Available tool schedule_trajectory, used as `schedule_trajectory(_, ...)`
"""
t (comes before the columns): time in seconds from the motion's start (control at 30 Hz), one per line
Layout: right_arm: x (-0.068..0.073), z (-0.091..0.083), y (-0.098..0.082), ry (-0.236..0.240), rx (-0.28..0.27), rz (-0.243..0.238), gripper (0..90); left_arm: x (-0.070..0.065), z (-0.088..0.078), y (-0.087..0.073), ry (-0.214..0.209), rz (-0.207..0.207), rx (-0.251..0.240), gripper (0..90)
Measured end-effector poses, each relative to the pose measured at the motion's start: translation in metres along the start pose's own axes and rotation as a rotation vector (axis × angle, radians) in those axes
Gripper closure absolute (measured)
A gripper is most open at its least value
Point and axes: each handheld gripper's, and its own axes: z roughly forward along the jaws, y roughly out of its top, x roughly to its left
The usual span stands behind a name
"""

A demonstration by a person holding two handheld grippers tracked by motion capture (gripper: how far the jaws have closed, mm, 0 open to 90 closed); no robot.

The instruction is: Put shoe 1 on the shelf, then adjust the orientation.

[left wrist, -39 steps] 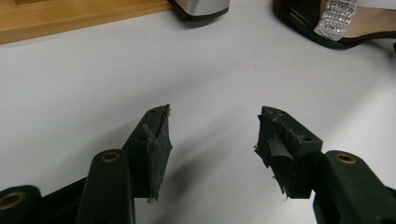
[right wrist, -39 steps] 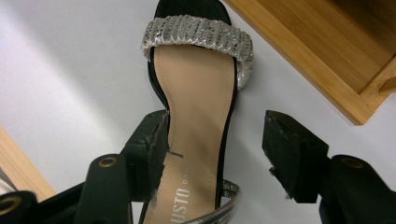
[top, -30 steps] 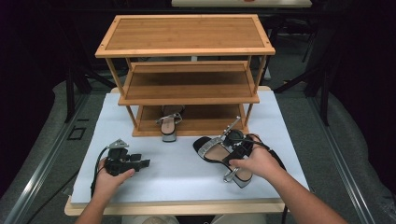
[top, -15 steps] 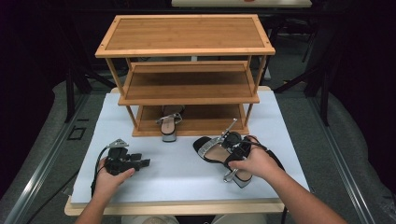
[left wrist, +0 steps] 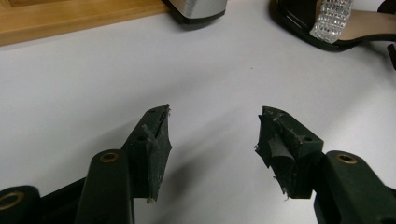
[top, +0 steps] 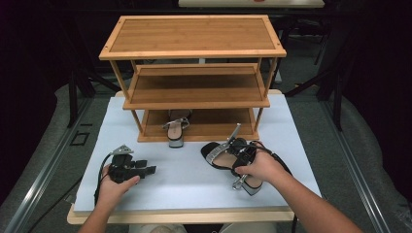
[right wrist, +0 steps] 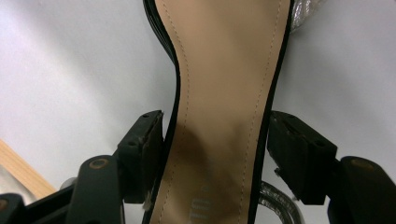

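Sandal (top: 228,158) with the rhinestone strap lies on the white tabletop (top: 184,179), just in front of the shoe rack (top: 194,92), off its right end, same spot as 1 s ago. Right tool (right wrist: 215,140) has dropped lower onto it; jaws have just been closing and now straddle the heel end of the insole, pads at both edges, firm contact unclear. Left tool (left wrist: 212,135) sits unmoved left of the sandal, jaws apart, holding nothing. 2nd sandal (top: 176,128) stays on the rack's bottom shelf.

Matt tan insole on the sandal (right wrist: 219,93), wooden rack (top: 194,39), sparkly strap (left wrist: 332,18)
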Motion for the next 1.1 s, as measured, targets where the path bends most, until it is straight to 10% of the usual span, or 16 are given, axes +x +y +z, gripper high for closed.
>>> schedule_trajectory(0.43,-0.001,0.008,0.009,0.012,0.101,0.059,38.3,-0.003,0.007,0.005,-0.016,0.007,0.010,42.8)
schedule_trajectory(1.1,-0.010,-0.001,0.003,0.049,0.055,0.147,41.9,-0.001,0.002,0.001,0.000,-0.003,0.002,42.5)
